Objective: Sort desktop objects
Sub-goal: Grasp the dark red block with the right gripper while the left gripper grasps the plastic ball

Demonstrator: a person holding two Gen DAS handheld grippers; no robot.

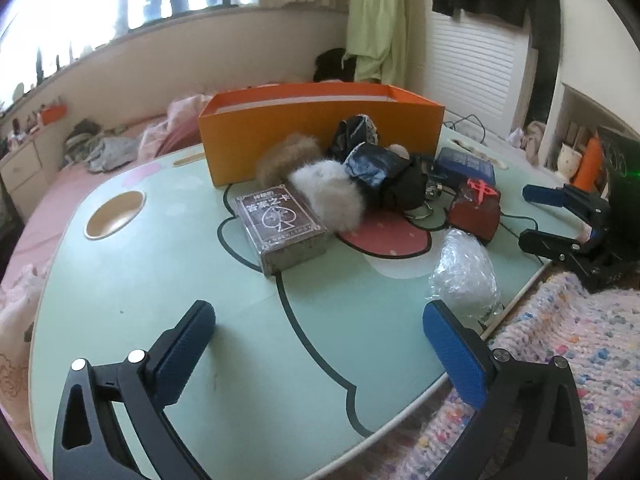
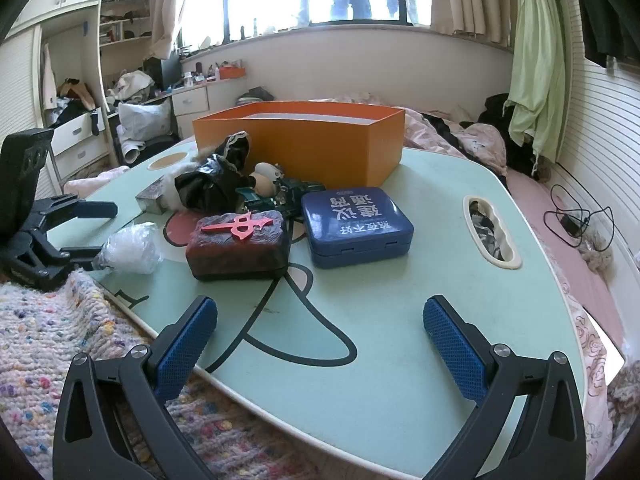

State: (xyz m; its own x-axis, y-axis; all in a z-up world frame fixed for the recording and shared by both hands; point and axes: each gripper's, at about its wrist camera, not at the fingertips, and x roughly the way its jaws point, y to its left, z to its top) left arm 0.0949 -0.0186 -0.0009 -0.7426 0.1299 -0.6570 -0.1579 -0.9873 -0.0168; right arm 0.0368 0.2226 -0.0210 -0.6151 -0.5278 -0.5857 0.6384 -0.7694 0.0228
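On the mint-green lap table [image 1: 160, 280] stands an open orange box [image 1: 320, 136] at the back. In front of it lie a brown card box [image 1: 280, 228], a white fluffy thing [image 1: 328, 192], a brown fluffy one [image 1: 288, 156], black items [image 1: 400, 188], a dark red box [image 2: 240, 244] with a red emblem, a blue tin [image 2: 356, 224] and a crumpled clear plastic wad [image 1: 464, 272]. My left gripper [image 1: 318, 312] is open over bare tabletop, the plastic wad just beyond its right finger. My right gripper [image 2: 320, 308] is open above the table's near edge, holding nothing.
A speckled knitted blanket [image 2: 40, 340] lies along the table's near side. The table has a round cup recess [image 1: 114, 214] and a slot [image 2: 490, 236] holding small things. Pink bedding surrounds the table, with a cable [image 2: 576, 220] on it at the right.
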